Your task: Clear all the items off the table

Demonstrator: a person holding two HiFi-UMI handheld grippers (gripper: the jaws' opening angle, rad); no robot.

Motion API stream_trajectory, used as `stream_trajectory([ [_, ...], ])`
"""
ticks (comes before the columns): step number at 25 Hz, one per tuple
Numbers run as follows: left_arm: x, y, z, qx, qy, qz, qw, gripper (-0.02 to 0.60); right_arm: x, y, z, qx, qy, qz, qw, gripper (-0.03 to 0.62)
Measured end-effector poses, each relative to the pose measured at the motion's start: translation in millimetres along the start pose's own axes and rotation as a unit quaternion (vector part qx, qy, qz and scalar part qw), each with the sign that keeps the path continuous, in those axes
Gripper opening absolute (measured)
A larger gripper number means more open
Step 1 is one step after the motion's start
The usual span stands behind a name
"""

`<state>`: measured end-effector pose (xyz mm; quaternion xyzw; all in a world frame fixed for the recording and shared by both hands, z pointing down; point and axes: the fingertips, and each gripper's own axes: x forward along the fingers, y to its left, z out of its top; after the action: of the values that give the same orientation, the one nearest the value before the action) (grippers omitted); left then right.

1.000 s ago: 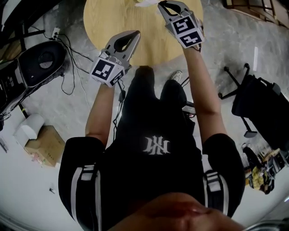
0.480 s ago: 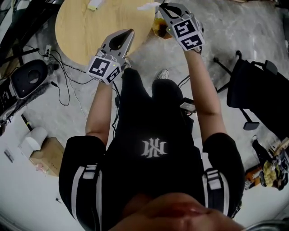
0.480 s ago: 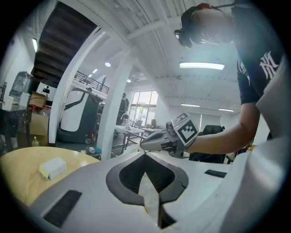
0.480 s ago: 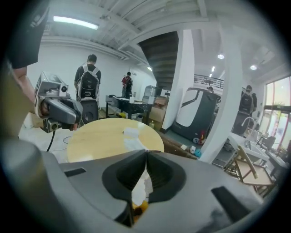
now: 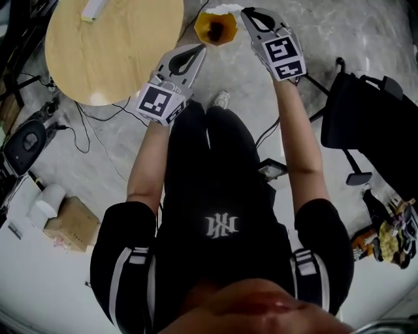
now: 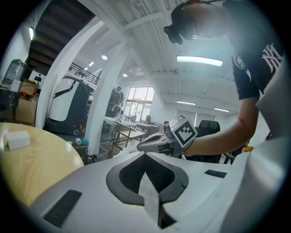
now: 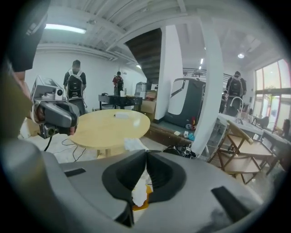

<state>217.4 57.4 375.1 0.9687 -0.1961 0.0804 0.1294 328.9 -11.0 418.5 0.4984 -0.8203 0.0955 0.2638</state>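
Observation:
My right gripper (image 5: 245, 10) is shut on a white crumpled tissue (image 5: 225, 8), which hangs over the open mouth of an orange bin (image 5: 215, 27) on the floor. In the right gripper view the tissue (image 7: 135, 145) sticks out past the closed tips (image 7: 146, 153), with the bin (image 7: 143, 201) showing below. My left gripper (image 5: 197, 49) is shut beside the bin, and nothing shows past its tips (image 6: 145, 154). A small white block (image 5: 91, 8) still lies on the round wooden table (image 5: 117, 59), up to the left of both grippers.
A black office chair (image 5: 366, 130) stands to the right. Cables (image 5: 98, 124), a black device (image 5: 26, 140) and a cardboard box (image 5: 68, 222) lie on the floor at the left. Wooden folding chairs (image 7: 245, 154) and several people stand further off.
Both grippers have swung right, off the table and out over the floor. The orange bin has come into view and now sits under the tissue in the right gripper.

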Motion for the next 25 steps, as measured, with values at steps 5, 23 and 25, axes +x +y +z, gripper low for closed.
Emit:
stream_trajectory([
  [5, 33.2, 6.8, -64.1, -0.005, 0.008, -0.008, 0.9999, 0.012, 44.5, -6.2, -74.0, 0.021, -0.002, -0.010, 1.000, 0.012],
  [23, 73.3, 81.8, -318.7, -0.035, 0.064, -0.004, 0.9973, 0.012, 211.4, 50.0, -313.7, 0.042, 0.037, 0.010, 0.998, 0.012],
  [25, 78.4, 89.4, -334.9, -0.031, 0.066, -0.008, 0.9973, 0.012, 224.0, 54.1, -332.6, 0.044, 0.042, 0.011, 0.998, 0.012],
])
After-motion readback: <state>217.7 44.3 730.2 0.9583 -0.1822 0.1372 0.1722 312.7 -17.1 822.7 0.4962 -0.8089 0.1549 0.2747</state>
